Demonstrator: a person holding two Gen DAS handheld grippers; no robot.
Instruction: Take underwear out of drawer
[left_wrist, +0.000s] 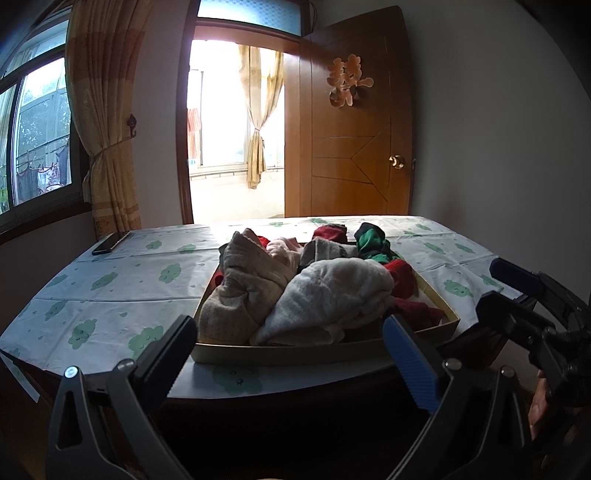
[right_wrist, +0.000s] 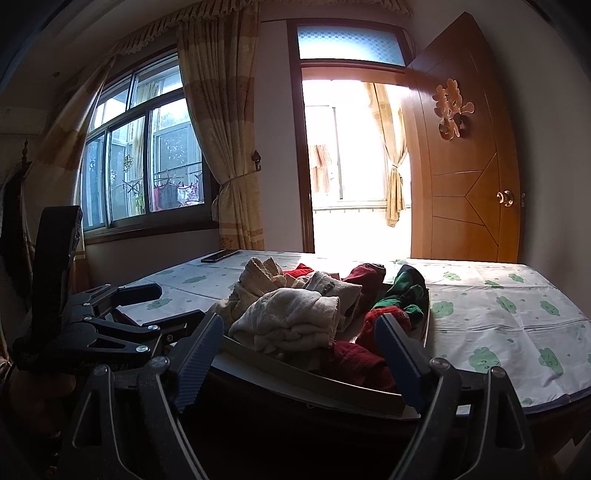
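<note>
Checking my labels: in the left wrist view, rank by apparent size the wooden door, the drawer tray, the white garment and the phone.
1. wooden door
2. drawer tray
3. white garment
4. phone

The drawer tray sits nearer the camera, so its rank against the door is unsure.

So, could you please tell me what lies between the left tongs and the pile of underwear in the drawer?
Only the drawer's near wall and a strip of cloud-print tablecloth separate the open left tongs from the underwear; the left wrist view shows this.
</note>
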